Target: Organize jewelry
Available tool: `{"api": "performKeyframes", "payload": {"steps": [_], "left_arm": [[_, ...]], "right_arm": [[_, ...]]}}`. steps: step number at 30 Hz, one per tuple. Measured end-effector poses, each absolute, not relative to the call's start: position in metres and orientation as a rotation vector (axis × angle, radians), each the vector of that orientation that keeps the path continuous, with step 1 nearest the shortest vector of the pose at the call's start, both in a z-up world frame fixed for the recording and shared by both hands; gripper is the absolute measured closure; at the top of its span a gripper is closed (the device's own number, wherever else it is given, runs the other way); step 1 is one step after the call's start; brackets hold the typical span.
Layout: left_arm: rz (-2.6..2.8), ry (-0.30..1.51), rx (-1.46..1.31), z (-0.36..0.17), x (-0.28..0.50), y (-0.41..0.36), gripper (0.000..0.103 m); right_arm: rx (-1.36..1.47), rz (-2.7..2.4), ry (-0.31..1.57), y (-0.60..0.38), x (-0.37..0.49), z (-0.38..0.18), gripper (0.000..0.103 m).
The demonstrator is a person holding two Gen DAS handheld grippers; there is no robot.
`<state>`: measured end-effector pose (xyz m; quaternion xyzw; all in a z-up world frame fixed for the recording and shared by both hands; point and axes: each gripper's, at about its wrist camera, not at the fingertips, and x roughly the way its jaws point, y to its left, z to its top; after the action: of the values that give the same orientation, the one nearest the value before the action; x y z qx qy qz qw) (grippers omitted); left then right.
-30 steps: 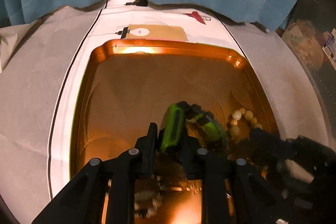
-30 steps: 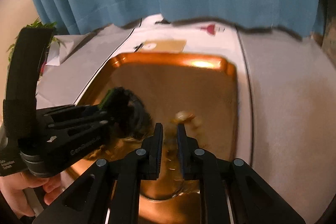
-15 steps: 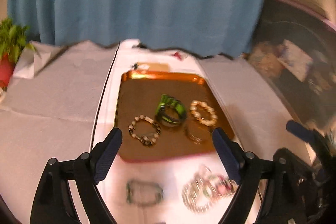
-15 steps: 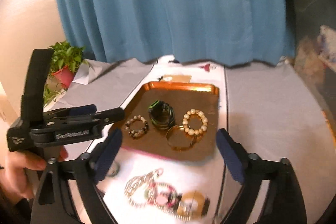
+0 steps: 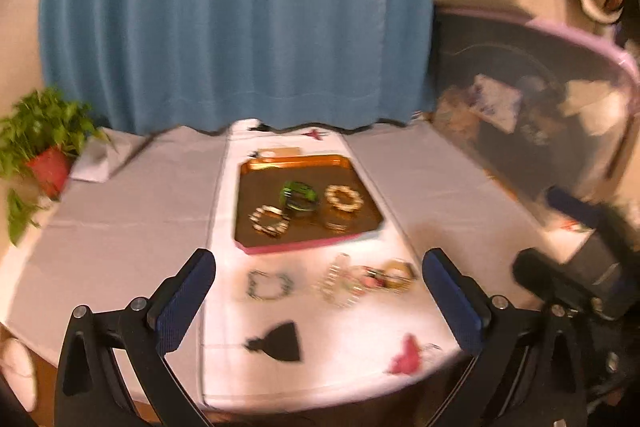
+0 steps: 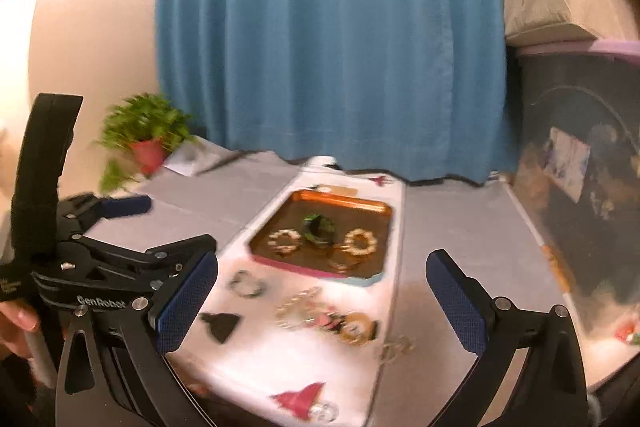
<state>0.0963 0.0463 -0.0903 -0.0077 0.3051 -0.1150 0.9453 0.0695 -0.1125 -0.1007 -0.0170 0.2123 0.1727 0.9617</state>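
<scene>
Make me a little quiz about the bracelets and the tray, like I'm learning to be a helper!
1. True or false: the green bracelet lies inside the copper tray.
2. How many bracelets are in the tray? A) two B) four C) six
3. Fill in: both the left gripper and the right gripper are ____ and hold nothing.

Key:
1. True.
2. B: the green one, a dark-and-pale beaded one, a cream beaded one and a gold bangle.
3. Open. More jewelry waits on the white mat in front of the tray.
</scene>
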Motion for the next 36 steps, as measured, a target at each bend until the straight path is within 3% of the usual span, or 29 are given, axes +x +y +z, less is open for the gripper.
{"api": "performKeyframes", "payload": {"steps": [5, 16, 21, 24, 26, 28, 33, 36], "left_arm": [[-0.199, 0.614, -0.004, -0.097, 0.07, 0.049, 0.0], [-0.17, 0.709, -0.01, -0.177, 0.07, 0.059, 0.0], [-0.172, 0.747, 0.042, -0.206, 0.095, 0.058, 0.002], [-0.175, 0.779, 0.031, -0.221, 0.12, 0.062, 0.021], [-0.166, 0.799, 0.021, -0.228, 0.135, 0.068, 0.035], [-0.156, 0.824, -0.022, -0.239, 0.157, 0.079, 0.039], [-0.125, 0.838, -0.097, -0.257, 0.199, 0.105, 0.039], [-0.136, 0.86, -0.136, -0.268, 0.221, 0.116, 0.052]], "right_arm": [[-0.027, 0.343, 0.422, -0.117, 0.043, -0.109, 0.0], [0.025, 0.326, 0.494, -0.137, 0.043, -0.195, 0.001], [0.022, 0.335, 0.635, -0.146, 0.081, -0.239, 0.017], [0.035, 0.36, 0.655, -0.153, 0.102, -0.247, 0.029], [0.039, 0.344, 0.669, -0.158, 0.114, -0.251, 0.05], [0.07, 0.334, 0.693, -0.165, 0.129, -0.256, 0.06], [0.097, 0.276, 0.698, -0.179, 0.15, -0.258, 0.063], [0.106, 0.235, 0.721, -0.186, 0.159, -0.264, 0.063]]}}
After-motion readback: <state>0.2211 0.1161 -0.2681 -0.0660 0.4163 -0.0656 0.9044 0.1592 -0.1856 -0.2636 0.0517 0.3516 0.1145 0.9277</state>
